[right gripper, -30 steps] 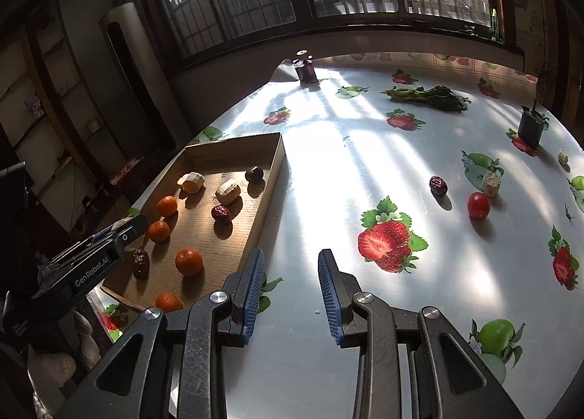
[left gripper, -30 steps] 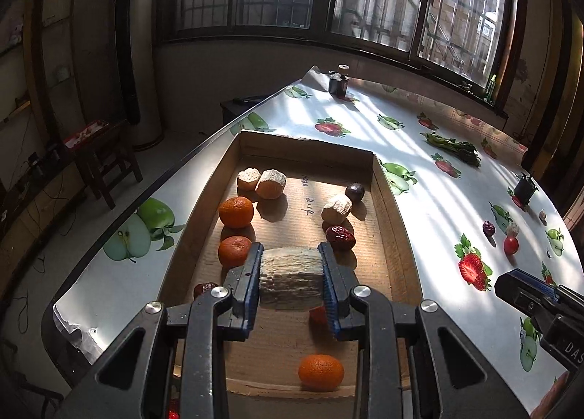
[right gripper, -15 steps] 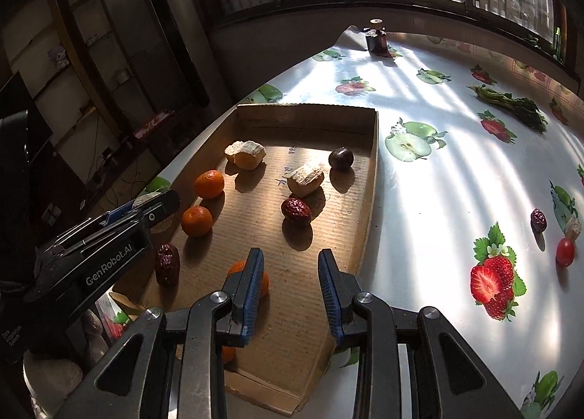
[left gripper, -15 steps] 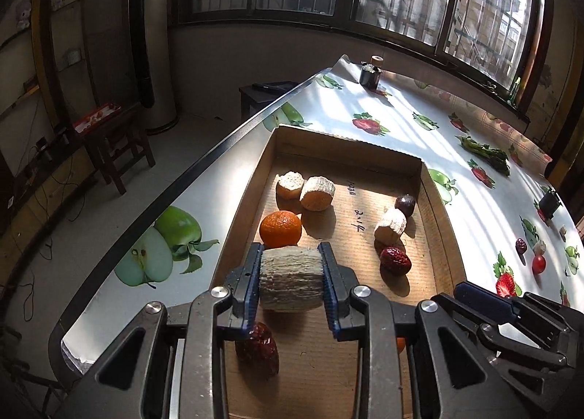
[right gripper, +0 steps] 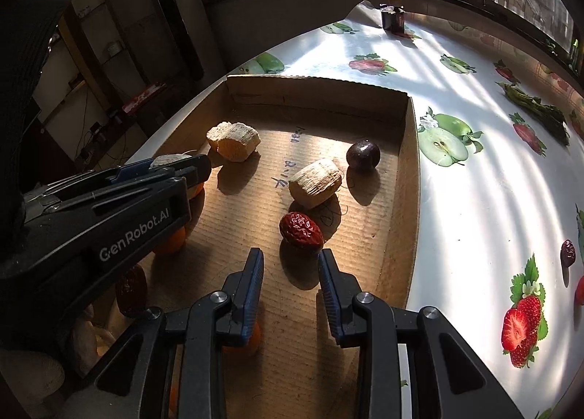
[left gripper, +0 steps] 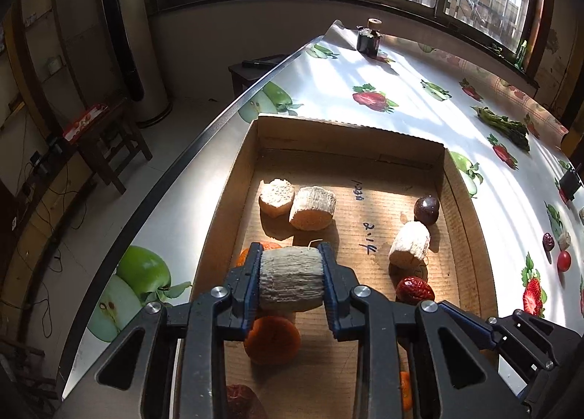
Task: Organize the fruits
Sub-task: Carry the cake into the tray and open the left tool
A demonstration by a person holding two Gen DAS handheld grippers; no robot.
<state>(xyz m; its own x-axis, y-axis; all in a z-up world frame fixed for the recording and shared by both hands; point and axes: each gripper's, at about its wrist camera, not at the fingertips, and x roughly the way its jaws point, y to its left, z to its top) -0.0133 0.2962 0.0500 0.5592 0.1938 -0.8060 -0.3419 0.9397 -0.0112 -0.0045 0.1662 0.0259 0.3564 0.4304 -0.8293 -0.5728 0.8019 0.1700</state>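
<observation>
The left claw [left gripper: 292, 282] grips a pale ridged cylindrical chunk [left gripper: 291, 279], long axis crosswise between its pads; the right claw [right gripper: 291, 285] is empty, its pads apart.

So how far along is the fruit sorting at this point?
Partly done. The cardboard tray already holds oranges, red dates, a dark plum and several pale chunks. In hand: the left gripper is shut on another pale chunk above the tray; the right gripper is empty, near a red date. Left: a date and a small red fruit on the tablecloth.
</observation>
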